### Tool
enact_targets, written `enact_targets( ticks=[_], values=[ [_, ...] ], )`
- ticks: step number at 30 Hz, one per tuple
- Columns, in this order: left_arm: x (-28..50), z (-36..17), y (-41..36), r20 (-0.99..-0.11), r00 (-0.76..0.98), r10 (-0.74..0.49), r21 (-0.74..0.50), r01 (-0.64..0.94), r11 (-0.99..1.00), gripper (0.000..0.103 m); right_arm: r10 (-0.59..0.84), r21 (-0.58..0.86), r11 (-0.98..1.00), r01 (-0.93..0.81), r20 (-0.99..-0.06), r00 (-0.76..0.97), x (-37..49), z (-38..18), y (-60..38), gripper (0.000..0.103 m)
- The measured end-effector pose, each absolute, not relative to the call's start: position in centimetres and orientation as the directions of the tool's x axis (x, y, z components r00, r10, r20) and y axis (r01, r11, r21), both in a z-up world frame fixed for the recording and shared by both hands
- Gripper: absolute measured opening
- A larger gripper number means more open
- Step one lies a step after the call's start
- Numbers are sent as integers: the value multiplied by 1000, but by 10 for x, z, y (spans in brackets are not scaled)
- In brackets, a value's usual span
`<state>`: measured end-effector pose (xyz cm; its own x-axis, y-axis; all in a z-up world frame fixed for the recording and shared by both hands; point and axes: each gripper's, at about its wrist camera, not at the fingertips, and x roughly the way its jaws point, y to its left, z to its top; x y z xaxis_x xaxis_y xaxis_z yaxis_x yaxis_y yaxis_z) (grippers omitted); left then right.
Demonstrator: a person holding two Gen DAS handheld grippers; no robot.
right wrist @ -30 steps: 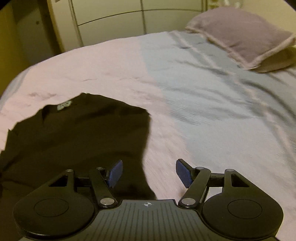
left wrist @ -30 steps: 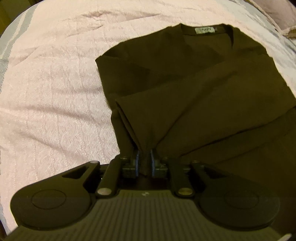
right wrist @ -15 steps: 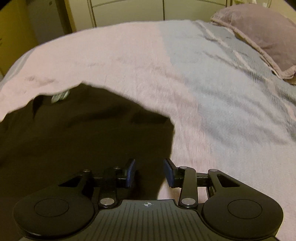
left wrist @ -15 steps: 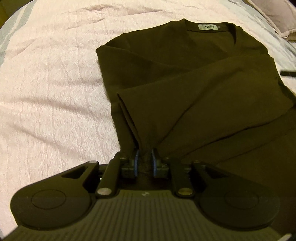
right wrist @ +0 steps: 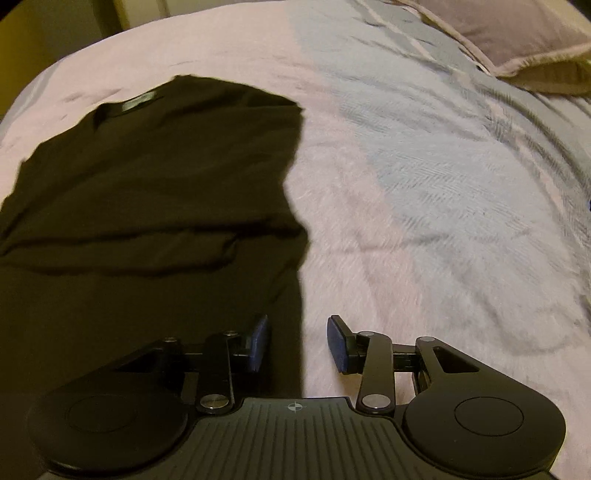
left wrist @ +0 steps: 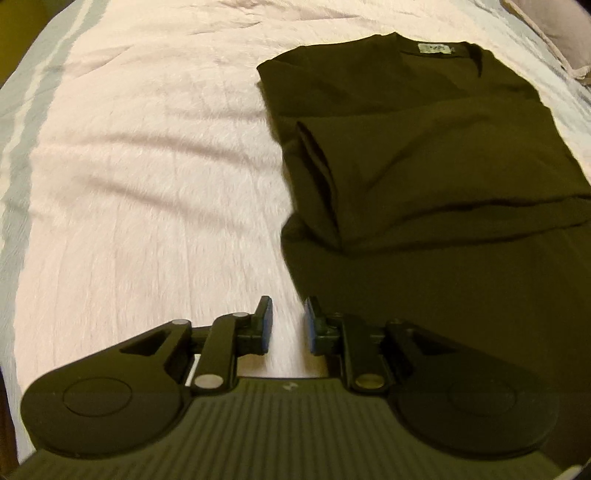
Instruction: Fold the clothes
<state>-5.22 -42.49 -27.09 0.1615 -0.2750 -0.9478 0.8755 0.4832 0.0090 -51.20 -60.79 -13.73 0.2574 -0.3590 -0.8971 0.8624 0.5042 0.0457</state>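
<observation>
Left wrist view, dark folded shirt [left wrist: 424, 155] on pink bedspread [left wrist: 147, 166], neck label [left wrist: 435, 48] unreadable, left gripper [left wrist: 288, 325] slightly parted, empty, right gripper [right wrist: 297, 341] part-spread over blurred shirt edge, pillow [right wrist: 517, 33] cut off.

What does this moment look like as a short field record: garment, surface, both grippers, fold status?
garment: dark shirt, lying flat, neck label away from the cameras
fold status: one sleeve folded across the body; bottom part not yet folded up
surface: pink and grey bedspread
left gripper: open, narrow gap, nothing between the pads, over the bedspread at the shirt's left edge
right gripper: open, jaws have just been closing, straddling the shirt's right edge, pads not pressing on it
background: pillow at the far right
</observation>
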Motion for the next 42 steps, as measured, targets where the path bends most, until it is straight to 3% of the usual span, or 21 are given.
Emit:
enact_targets(
  ticks=[2, 7, 17, 27, 33, 39, 42],
  values=[
    [-71, -272, -413, -956, 142, -258, 0, 876, 483, 15, -322, 36, 527, 849, -916, 239, -513, -139, -585, 41],
    [-122, -284, -371, -976, 111, -186, 8, 876, 483, 16, -179, 24, 536, 844, -974, 141, -530, -164, -551, 60],
    [-188, -264, -315, -962, 191, -194, 83, 884, 460, 23, -186, 0, 697, 717, -966, 181, -529, -142, -538, 60],
    [-249, -252, -273, -929, 181, -323, 200, 979, -26, 31, -267, -57, 708, 704, -944, 192, -540, -119, -453, 60],
    [-312, -259, -211, -907, 110, -406, 315, 816, -484, 35, -276, -93, 750, 654, -944, 183, -550, -120, -385, 60],
    [-347, -290, -186, -898, 167, -408, 397, 708, -584, 37, -252, -95, 775, 624, -953, 168, -554, -128, -359, 60],
    [-353, -305, -185, -881, 236, -409, 450, 681, -577, 44, -247, -96, 796, 598, -953, 176, -555, -129, -356, 60]
  ],
)
